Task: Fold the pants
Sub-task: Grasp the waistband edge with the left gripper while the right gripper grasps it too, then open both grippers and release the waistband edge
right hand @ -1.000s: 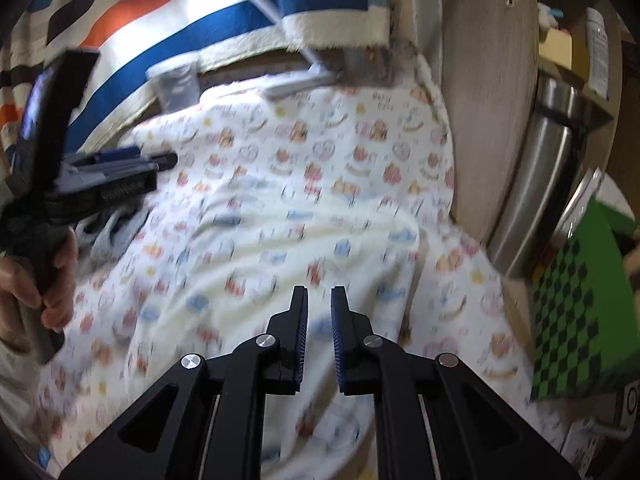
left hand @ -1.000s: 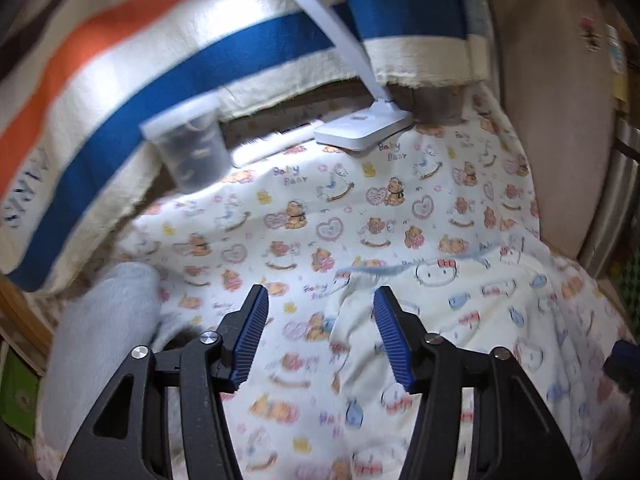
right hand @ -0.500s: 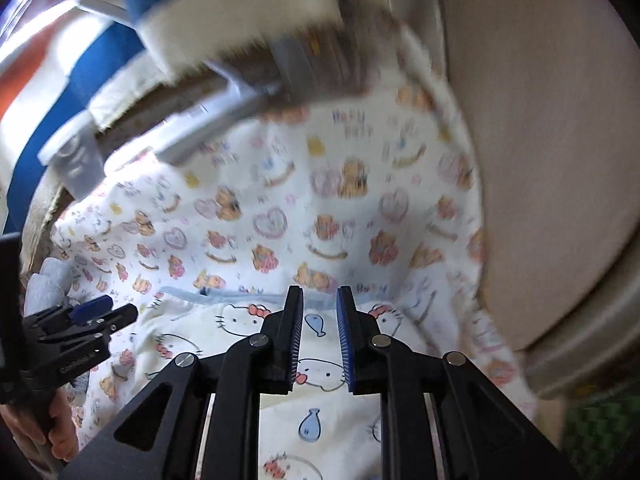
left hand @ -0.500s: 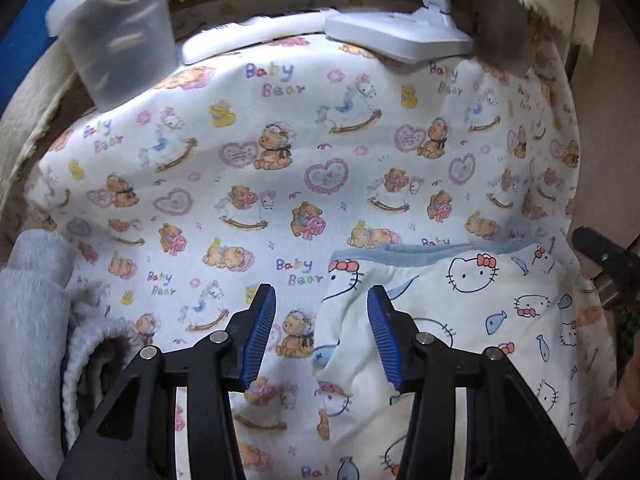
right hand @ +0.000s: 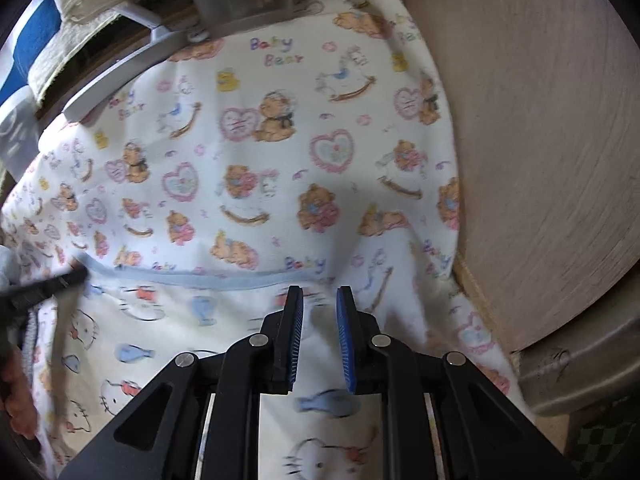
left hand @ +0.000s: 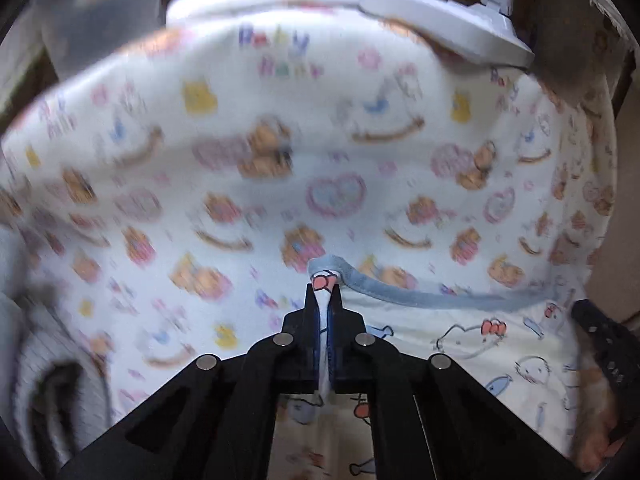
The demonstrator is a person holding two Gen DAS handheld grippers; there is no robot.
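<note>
Nearest, the left gripper [left hand: 323, 292] has just closed and now pinches the corner of the pants [left hand: 460, 344] at their pale blue waistband [left hand: 400, 292], cloth bunched between the pads. The right gripper [right hand: 319, 300] sits partly spread over the same waistband edge, with cloth between its fingers; whether the pads press it I cannot tell. Beyond, the pants lie on a bear-print blanket [right hand: 280, 140]. Farther back stands a white lamp base [left hand: 440, 28].

One pair of pants [right hand: 132, 344], one bear blanket [right hand: 280, 152], one lamp [left hand: 448, 28] and two grippers are seen.
</note>
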